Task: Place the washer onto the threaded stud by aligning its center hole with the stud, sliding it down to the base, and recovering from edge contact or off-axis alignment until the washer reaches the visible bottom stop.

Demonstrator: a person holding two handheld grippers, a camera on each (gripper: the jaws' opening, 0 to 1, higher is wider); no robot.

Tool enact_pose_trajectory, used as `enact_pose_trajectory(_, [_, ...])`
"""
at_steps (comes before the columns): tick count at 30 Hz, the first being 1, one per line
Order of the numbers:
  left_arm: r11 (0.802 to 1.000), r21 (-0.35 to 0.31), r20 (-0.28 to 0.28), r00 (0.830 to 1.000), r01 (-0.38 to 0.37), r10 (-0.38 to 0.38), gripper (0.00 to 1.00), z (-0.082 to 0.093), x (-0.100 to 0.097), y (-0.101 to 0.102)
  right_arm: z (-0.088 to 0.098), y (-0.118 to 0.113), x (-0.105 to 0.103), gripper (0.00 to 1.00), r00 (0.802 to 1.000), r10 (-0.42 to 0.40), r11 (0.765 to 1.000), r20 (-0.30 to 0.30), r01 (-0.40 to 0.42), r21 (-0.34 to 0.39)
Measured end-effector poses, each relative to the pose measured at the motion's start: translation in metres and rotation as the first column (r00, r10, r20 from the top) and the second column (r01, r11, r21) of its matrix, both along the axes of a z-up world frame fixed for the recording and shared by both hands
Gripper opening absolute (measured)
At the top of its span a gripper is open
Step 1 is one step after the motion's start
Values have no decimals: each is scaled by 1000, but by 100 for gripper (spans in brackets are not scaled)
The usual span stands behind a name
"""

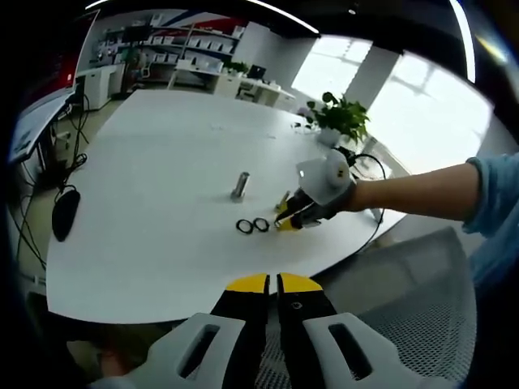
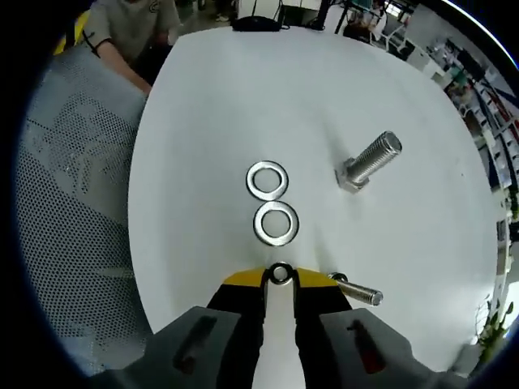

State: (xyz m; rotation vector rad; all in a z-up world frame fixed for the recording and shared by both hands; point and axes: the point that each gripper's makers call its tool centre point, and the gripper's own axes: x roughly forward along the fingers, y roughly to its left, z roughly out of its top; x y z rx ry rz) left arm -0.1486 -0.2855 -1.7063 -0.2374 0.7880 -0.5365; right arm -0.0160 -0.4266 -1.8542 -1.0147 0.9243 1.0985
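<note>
Here, in the left gripper view, the left gripper [image 1: 268, 282] is held off the white table [image 1: 162, 178] with its jaws together on nothing. In the right gripper view, two washers [image 2: 268, 180] [image 2: 276, 223] lie flat and touching; the right gripper [image 2: 280, 275] is clamped on a small washer [image 2: 280, 273]. Rightward, the threaded stud [image 2: 371, 161] stands upright, and a smaller bolt [image 2: 358, 291] lies beside the jaws.

The bench [image 2: 203, 105] looks smooth, matt and white. Two washers [image 2: 276, 223] on it are bright, shiny metal, as is the ribbed stud [image 2: 371, 160]. The right tool [image 2: 280, 279] has glossy yellow tips on matt black plastic. The chair [image 2: 73, 186] is grey mesh.
</note>
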Motion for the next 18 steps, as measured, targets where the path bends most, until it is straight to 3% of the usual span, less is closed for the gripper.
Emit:
enact_pose_trajectory(8, [1000, 2, -10, 1000, 0, 0, 1, -1, -2, 0, 0, 0, 0, 15, 1000, -28, 998, -10, 27, -53])
enact_pose_trajectory(18, [1000, 5, -13, 1000, 6, -6, 1, -2, -3, -1, 0, -1, 0, 15, 995, -97, 995, -37, 96, -33])
